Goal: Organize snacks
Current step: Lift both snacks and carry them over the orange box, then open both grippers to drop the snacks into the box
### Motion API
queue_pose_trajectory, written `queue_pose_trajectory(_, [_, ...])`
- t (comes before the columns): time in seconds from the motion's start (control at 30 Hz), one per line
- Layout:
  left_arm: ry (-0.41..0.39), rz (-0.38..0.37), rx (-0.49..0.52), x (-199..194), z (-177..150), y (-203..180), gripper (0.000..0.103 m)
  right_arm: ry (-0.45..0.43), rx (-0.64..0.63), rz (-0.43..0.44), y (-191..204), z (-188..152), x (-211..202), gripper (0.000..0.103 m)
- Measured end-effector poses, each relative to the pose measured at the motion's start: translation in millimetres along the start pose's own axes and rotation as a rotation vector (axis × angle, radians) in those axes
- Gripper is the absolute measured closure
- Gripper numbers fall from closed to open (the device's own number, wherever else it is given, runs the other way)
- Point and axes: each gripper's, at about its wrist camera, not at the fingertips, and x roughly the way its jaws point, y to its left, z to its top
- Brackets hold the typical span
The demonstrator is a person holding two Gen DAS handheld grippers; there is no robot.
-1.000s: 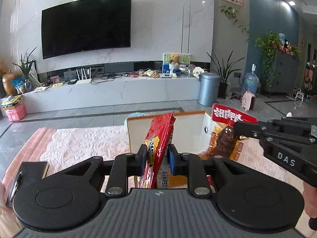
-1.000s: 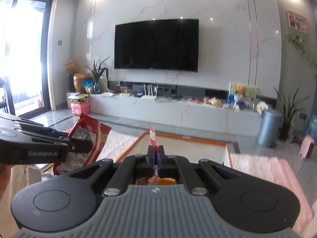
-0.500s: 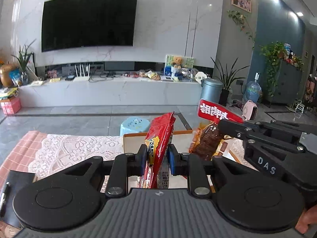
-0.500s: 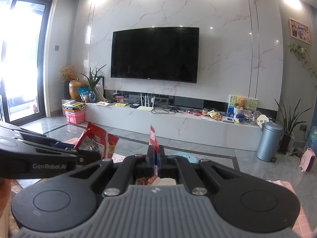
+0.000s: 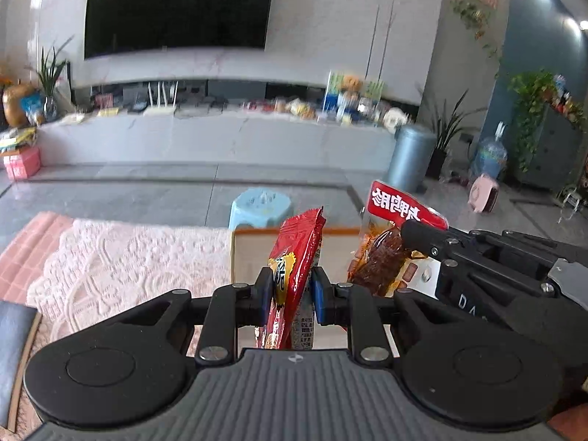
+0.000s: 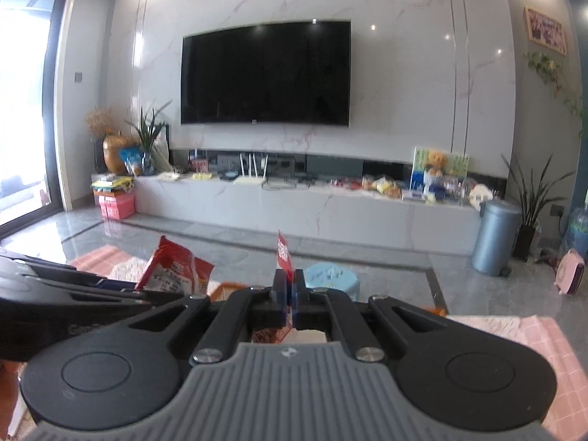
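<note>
Left wrist: two snack packets, red packet (image 5: 296, 257), meat packet (image 5: 386, 253), one per gripper.

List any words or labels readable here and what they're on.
"DA", cut off: side of the right hand-held gripper.
"Gen", cut off: side of the left hand-held gripper.
White Chinese characters, upside down, on the brown snack packet's red header: cannot read reliably.
Red snack packet: print too blurred.

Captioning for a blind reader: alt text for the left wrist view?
The left gripper pinches a red snack packet over an open cardboard box. The right gripper holds a dark meat snack packet alongside, a living room behind.
</note>
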Motion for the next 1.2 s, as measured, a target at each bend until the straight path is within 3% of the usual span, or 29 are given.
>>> queue_pose_trajectory(0.5, [0.201,0.016,-0.004,55,-25,11,0.079,0.264,0.089,0.075,-3,-53,74,0.103])
queue_pose_trajectory(0.83, [0.223,0.032,0.019,58,-23,5,0.077,0.371,0.114,0.039,-6,-66,94,0.103])
queue_pose_trajectory(0.9, [0.228,0.030,0.008,59,-20,6,0.075,0.393,0.111,0.040,-6,-68,95,0.103])
queue_pose_trajectory(1.07, [0.211,0.015,-0.014,54,-19,9,0.058,0.426,0.079,0.003,-4,-69,96,0.101])
queue_pose_trajectory(1.2, [0.179,0.045,-0.011,43,-18,9,0.048,0.453,0.071,-0.016,-5,-72,102,0.100])
